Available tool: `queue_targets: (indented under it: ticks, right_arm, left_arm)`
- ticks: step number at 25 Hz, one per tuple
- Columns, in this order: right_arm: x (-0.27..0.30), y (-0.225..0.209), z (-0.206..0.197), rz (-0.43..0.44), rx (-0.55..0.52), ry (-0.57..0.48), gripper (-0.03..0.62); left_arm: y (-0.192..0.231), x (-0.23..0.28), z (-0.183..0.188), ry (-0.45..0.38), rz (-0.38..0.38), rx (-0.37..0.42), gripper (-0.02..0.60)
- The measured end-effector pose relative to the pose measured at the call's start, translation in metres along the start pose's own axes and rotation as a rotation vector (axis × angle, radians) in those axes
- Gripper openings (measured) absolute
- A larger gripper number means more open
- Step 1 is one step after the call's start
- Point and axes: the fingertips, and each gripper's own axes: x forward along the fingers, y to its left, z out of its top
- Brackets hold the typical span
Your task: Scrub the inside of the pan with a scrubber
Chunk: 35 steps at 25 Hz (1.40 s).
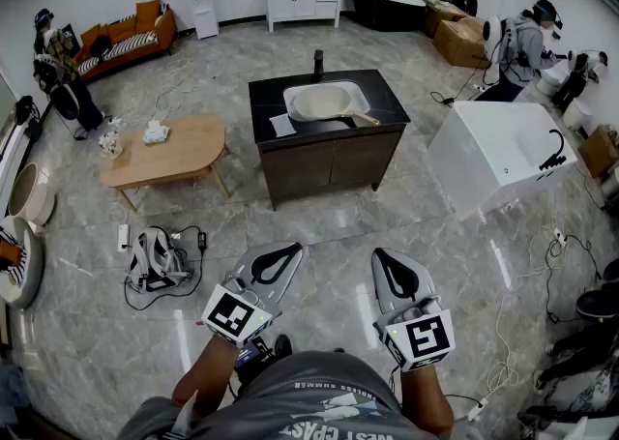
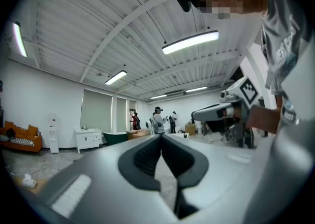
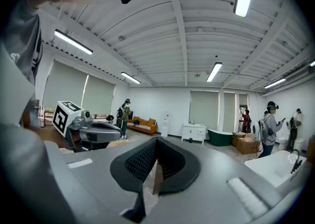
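As we scan from the far left, an orange sofa [image 1: 126, 37] with plump cushions sits away at eleven o'clock. Nearer on the same line comes a rounded coffee table [image 1: 184, 153] in pale wood, with a few crumpled white bits on top. Down at ten o'clock, on the glossy grey marbled floor [image 1: 319, 220], lies a grey pack [image 1: 153, 259] ringed by black cable.

Now our left gripper [image 1: 293, 249], low and just short of twelve. It has a smooth grey shell and ribbed black pads, and its own view shows the jaws meeting at the tips with nothing between them.

Dead ahead at twelve stands a dark wood cabinet [image 1: 334, 162] with a black stone top. It is well apart from both grippers, with only open floor in between. Sunk into that top is a white rectangular sink [image 1: 360, 92]. The pan [image 1: 324, 102] lies inside it, round and cream within, its tan handle poking out over the rim towards four o'clock. A black tap [image 1: 317, 63] rises just behind, and a pale flat sheet [image 1: 282, 125] lies on the top at the sink's left.

Our right gripper [image 1: 380, 256], low and just past twelve, has the same grey shell, and its jaws are pressed together and empty too.

Out at one o'clock stands a boxy white tub [image 1: 488, 153]. Beyond it is a person [image 1: 522, 46] in grey wearing a headset.
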Motion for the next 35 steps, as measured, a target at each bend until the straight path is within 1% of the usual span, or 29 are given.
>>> queue_targets:
  ticks: [5, 11, 16, 19, 22, 25, 28, 30, 35]
  right_arm:
    - [0.0, 0.002, 0.0, -0.006, 0.0, 0.004, -0.002]
    - [0.005, 0.008, -0.005, -0.017, 0.004, 0.006, -0.002]
    - [0.012, 0.018, -0.004, -0.028, 0.01, 0.009, 0.0]
    - [0.019, 0.027, -0.003, -0.026, 0.019, 0.005, 0.0]
    - [0.028, 0.036, -0.002, -0.031, 0.034, 0.003, 0.002]
    - [0.037, 0.045, 0.002, -0.046, 0.045, -0.005, 0.002]
    - [0.045, 0.056, 0.006, -0.061, 0.052, -0.013, 0.002]
    - [0.051, 0.064, 0.008, -0.067, 0.048, -0.01, 0.001]
    - [0.063, 0.082, 0.014, -0.07, 0.029, -0.004, 0.002]
  left_arm:
    - [0.002, -0.002, -0.002, 0.01, -0.002, -0.002, 0.002]
    - [0.007, -0.007, -0.008, -0.001, -0.008, -0.003, 0.002]
    - [0.018, -0.016, -0.007, 0.008, -0.005, -0.007, 0.002]
    - [0.025, -0.022, -0.011, 0.0, -0.014, -0.011, 0.002]
    - [0.036, -0.029, -0.012, -0.008, -0.022, -0.016, 0.002]
    - [0.047, -0.039, -0.012, -0.003, -0.026, -0.038, 0.002]
    - [0.063, -0.049, -0.012, -0.025, -0.03, -0.01, 0.002]
    - [0.073, -0.056, -0.014, -0.034, -0.031, -0.005, 0.002]
    - [0.088, -0.067, -0.011, -0.051, -0.038, -0.044, 0.002]
